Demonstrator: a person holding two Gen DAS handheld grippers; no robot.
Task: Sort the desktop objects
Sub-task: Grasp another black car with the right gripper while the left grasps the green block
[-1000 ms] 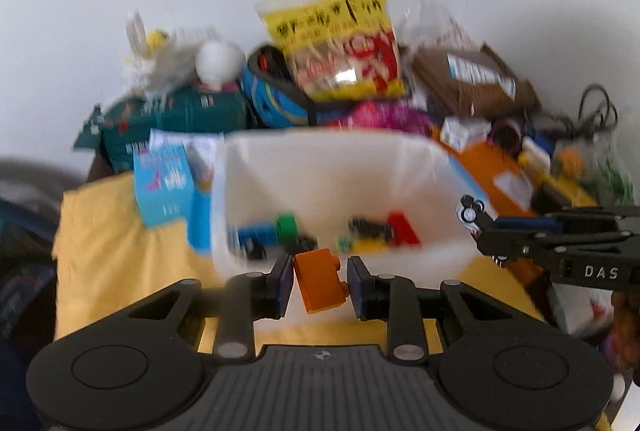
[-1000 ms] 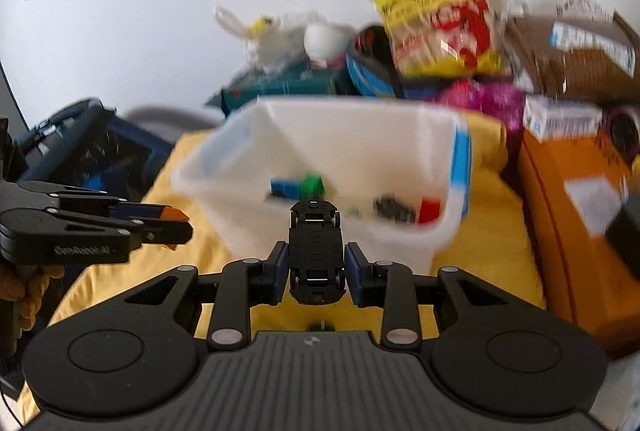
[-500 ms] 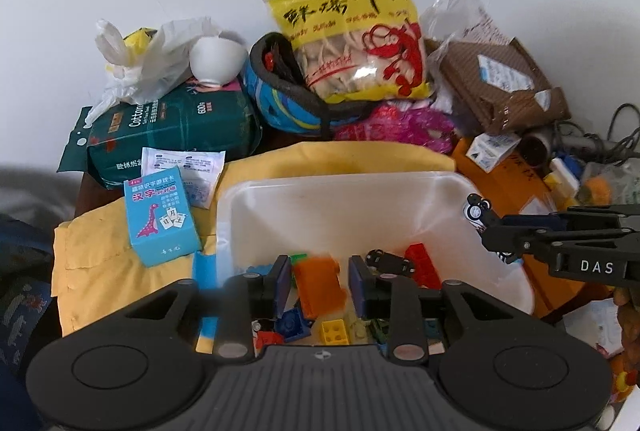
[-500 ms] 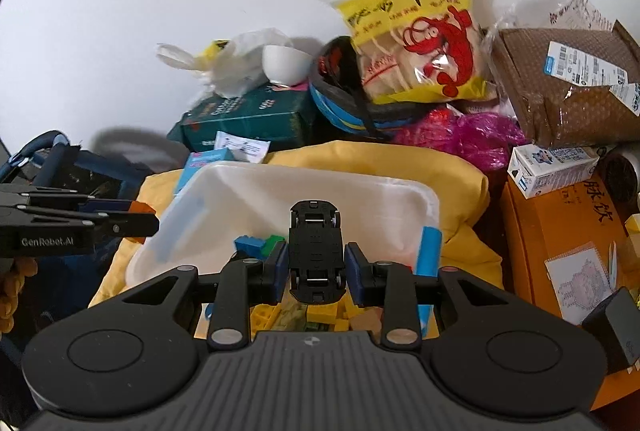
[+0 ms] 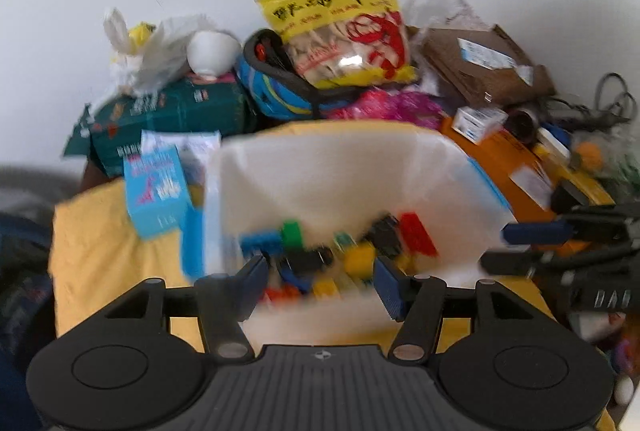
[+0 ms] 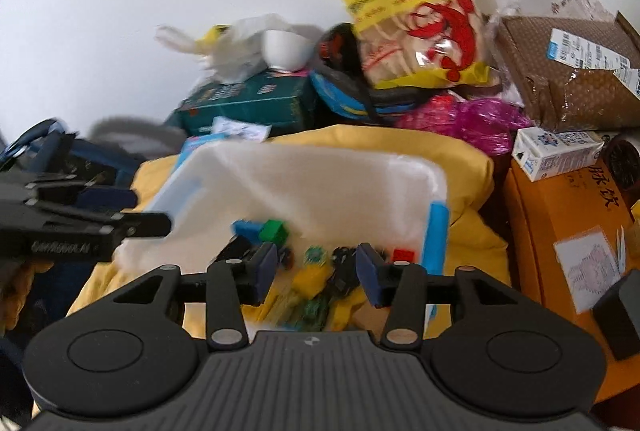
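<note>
Both tools hang over the near rim of the translucent white plastic bin (image 5: 340, 167) of small coloured toy bricks (image 6: 276, 231), the left tool (image 5: 320, 277) and right tool (image 6: 316, 267) each opening with nothing between the pads, the bin lying directly ahead and below.

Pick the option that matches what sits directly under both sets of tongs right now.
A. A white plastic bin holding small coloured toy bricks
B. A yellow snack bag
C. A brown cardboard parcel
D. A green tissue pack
A: both wrist views look past the open tongs into the white plastic bin, where the coloured toy bricks lie, with nothing gripped by the left tongs or the right tongs, both opening.
</note>
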